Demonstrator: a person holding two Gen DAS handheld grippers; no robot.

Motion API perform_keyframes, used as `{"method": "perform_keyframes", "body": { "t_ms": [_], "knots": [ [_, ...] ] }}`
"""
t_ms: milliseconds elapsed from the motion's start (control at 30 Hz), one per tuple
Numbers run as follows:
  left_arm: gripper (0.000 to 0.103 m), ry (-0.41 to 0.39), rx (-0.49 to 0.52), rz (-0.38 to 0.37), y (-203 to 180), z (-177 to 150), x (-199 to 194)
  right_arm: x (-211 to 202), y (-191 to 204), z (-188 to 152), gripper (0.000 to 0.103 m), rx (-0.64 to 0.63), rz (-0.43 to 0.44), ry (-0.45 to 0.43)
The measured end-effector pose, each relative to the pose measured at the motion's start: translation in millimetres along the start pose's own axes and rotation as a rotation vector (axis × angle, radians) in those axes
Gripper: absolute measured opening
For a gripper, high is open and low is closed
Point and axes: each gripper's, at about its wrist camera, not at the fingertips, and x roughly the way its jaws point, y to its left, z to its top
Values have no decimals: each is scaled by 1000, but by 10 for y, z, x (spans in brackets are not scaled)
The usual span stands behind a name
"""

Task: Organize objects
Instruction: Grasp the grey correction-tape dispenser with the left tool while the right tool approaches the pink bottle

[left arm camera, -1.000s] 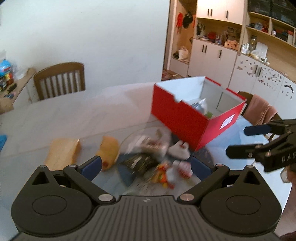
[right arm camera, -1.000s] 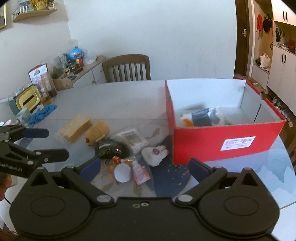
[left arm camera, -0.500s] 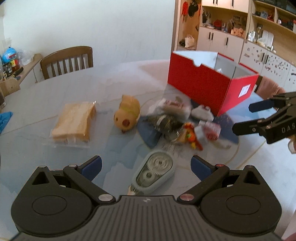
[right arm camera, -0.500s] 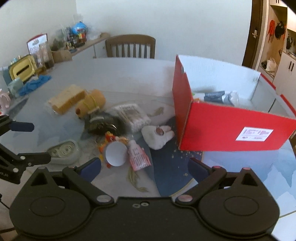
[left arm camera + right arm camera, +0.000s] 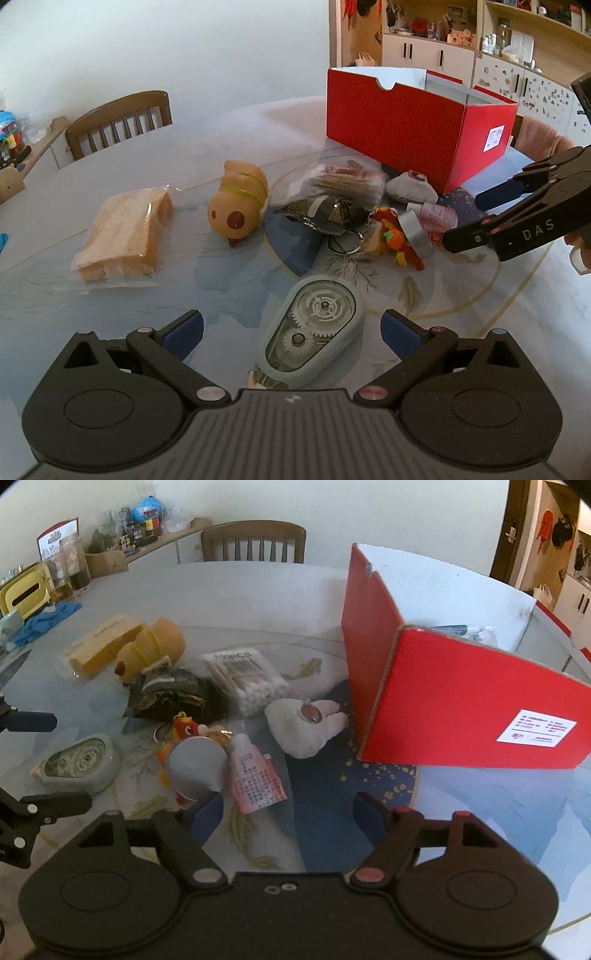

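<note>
Glass table (image 5: 92, 306) is slick and crowded. Left gripper (image 5: 291, 328) spread around tape dispenser (image 5: 314, 328), lower centre; right gripper (image 5: 288, 808) closing, empty, over pink sachet (image 5: 255, 775). Risk: sachet skids, neighbours snag.

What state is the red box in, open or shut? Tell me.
Open: the red box has no lid, and its white inner walls and a packet inside show over the rim.

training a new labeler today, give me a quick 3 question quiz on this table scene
1. True or false: the correction tape dispenser lies between the left gripper fingers.
2. Which item touches the red box? A) sponge pack B) white plush C) duck toy
3. What does the label on the cotton swab pack say?

Key: 1 true; 2 B, the white plush; 3 "100PCS".
</note>
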Motion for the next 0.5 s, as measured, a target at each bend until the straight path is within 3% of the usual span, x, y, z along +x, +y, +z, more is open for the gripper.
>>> {"method": "perform_keyframes", "body": {
  "t_ms": [200,433,500],
  "knots": [
    [100,5,9,-13,-11,-8,72,45,76,9,66,-49,6,1],
    [72,14,-20,-34,4,6,93,36,92,32,46,-55,43,-3],
    [66,12,-11,-42,-19,9,78,26,114,28,36,-62,47,-6]
  ]
}}
